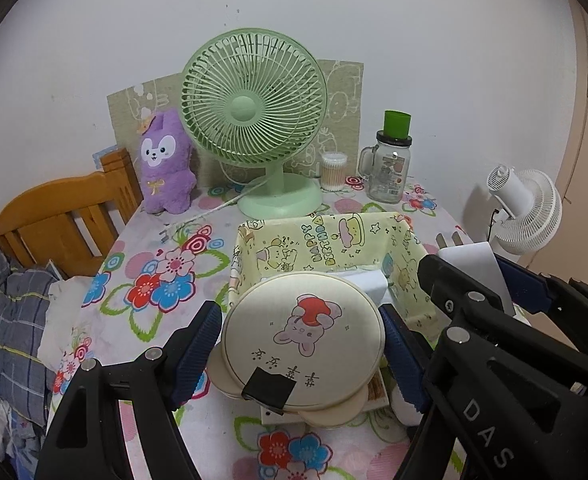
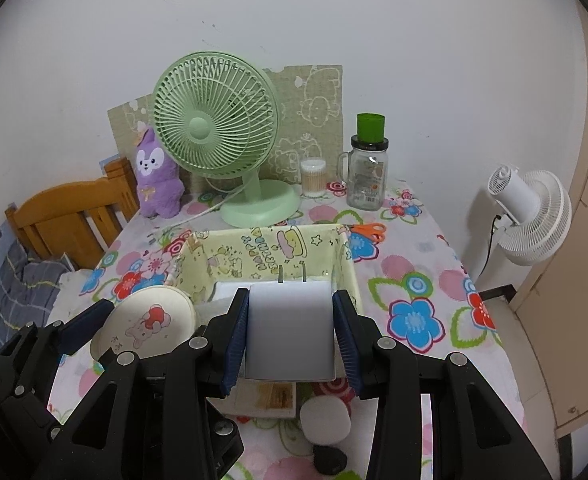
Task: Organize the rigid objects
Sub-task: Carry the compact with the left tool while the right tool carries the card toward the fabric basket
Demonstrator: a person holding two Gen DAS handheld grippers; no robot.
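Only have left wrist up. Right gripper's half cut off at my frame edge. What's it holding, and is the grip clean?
Observer: The right gripper is shut on a white rectangular plug-in charger block, one blue pad flat on each side, prongs pointing towards the yellow cartoon-print fabric basket.
Operator: Anything behind the basket?
Observer: Orange-handled scissors lie on the floral tablecloth by its far right corner.
Operator: Under the right gripper?
Observer: A white round puck-shaped object, and a small black object nearer the camera.
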